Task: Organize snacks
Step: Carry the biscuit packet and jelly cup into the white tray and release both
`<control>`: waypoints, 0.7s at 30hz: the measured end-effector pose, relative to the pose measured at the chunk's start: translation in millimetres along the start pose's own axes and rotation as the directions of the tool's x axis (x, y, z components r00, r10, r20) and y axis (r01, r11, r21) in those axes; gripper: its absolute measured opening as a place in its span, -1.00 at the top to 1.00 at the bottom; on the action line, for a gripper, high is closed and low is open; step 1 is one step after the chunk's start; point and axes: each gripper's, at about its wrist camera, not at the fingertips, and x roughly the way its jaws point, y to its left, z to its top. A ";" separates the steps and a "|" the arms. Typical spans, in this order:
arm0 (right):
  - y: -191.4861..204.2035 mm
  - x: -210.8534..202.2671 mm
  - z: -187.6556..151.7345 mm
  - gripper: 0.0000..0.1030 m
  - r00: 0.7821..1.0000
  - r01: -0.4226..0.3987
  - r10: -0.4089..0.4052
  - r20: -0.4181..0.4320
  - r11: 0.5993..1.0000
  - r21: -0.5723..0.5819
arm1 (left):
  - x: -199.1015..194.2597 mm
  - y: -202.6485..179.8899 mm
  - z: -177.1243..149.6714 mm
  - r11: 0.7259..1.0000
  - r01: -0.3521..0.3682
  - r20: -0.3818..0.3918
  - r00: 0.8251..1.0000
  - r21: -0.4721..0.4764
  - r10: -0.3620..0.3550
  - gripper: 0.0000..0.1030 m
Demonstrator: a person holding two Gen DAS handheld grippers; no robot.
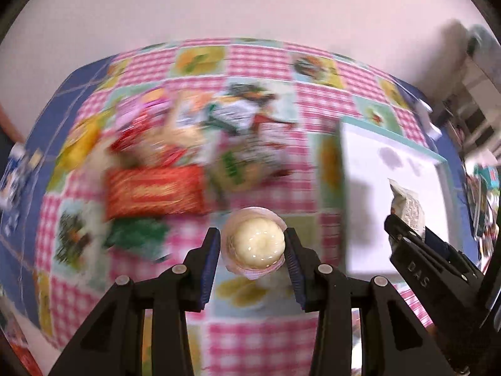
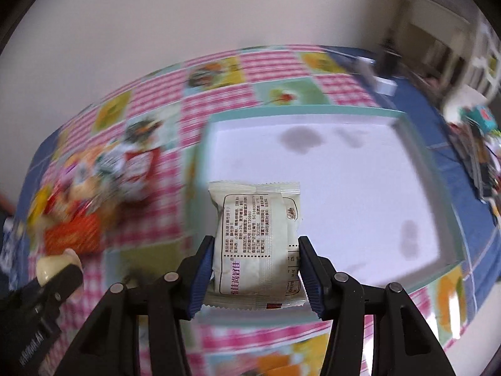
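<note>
Between your left tongs sits a clamped jelly cup; your right tongs grip a packet over the tray ahead, both lifted clear of the snack pile for sorting.

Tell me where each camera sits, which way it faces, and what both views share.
Left wrist: on the left gripper, looking steeply down at the tablecloth; its jaws clamp a jelly cup; the right gripper shows at right.
Right wrist: on the right gripper, looking down over the white tray; its jaws clamp a cream packet.
Shared: tray, snack pile, both held snacks.
</note>
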 end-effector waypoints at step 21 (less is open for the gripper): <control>-106.9 49.1 45.4 -0.07 0.995 0.097 -0.084 -0.054 0.954 0.284 | 86.0 -121.3 63.3 0.974 0.129 -0.035 0.992 0.189 -0.125 0.16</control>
